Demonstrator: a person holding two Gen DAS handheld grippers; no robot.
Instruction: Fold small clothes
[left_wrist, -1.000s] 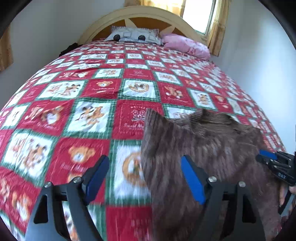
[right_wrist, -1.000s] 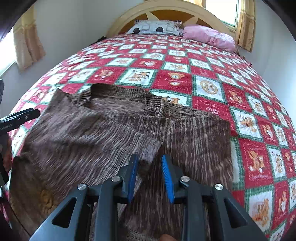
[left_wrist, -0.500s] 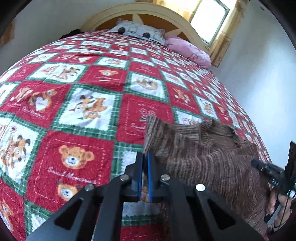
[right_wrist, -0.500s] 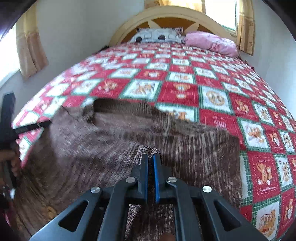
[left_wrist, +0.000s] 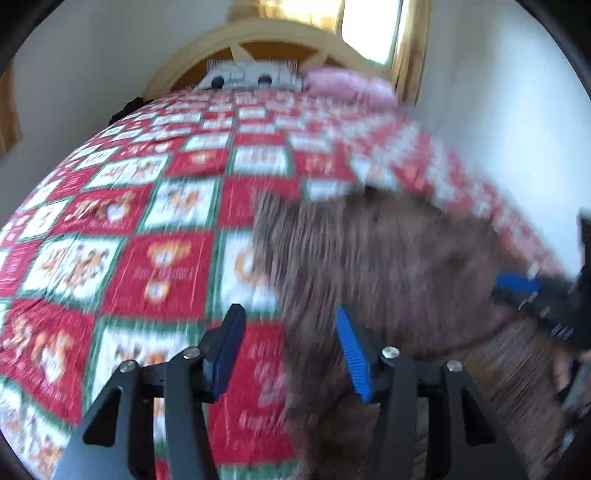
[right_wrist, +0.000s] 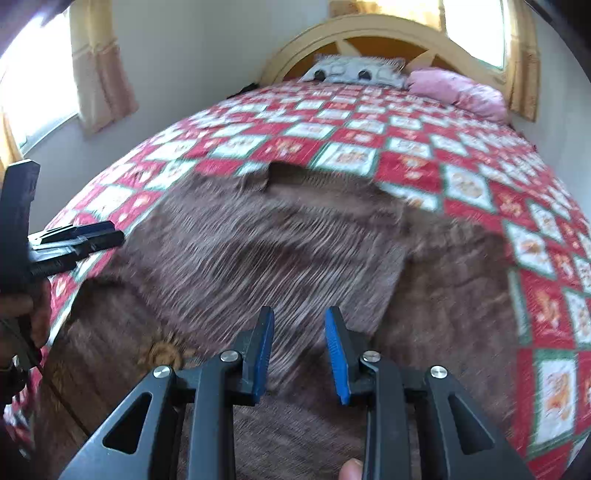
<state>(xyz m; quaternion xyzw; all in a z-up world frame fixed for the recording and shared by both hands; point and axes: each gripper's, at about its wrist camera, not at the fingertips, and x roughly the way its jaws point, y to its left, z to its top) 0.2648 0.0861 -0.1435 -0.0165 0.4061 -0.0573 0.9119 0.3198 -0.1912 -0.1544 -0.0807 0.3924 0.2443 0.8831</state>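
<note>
Here brown sweater (right_wrist: 280, 251) flat on quilt (right_wrist: 424, 155), under opening right tool (right_wrist: 299, 350).

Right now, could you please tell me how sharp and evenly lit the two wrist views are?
Left wrist view: heavy motion blur smears the quilt and brown garment; the window is blown out. Right wrist view: milder blur, mostly over the garment; bright windows; fisheye bulges the bed in both.

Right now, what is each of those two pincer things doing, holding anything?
Left gripper: jaws opening, nothing held; brown ribbed knit garment beside it.
Right gripper: jaws opening above the same garment, nothing held.
</note>
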